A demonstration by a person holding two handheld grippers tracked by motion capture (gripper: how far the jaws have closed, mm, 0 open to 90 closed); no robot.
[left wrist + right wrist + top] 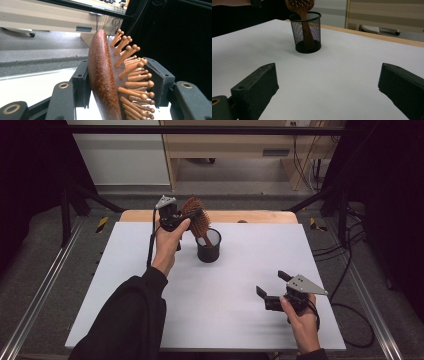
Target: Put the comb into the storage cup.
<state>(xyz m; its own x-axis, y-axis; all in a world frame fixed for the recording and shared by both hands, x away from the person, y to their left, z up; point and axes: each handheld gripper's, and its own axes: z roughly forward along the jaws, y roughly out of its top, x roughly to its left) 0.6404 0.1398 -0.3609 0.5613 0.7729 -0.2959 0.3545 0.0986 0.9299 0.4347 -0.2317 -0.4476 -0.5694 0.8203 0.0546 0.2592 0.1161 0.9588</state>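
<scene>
A brown wooden hairbrush (192,212) stands tilted, its handle down inside a black mesh cup (208,251) at the far middle of the white table (225,320). My left gripper (197,215) is shut on the brush head. In the left gripper view one pad lies against the hairbrush's (101,75) smooth back and the other meets the bristle tips, with the left gripper (120,75) around the head. My right gripper (271,282) rests open near the front right, nothing between its jaws. The right gripper (328,82) faces the cup (308,32) and the brush handle (306,30) from a distance.
A wooden table edge (260,216) runs along the far side. Metal rails (35,305) flank the table, and cables (350,270) lie on the floor at the right. A light wooden cabinet (225,145) stands beyond the table.
</scene>
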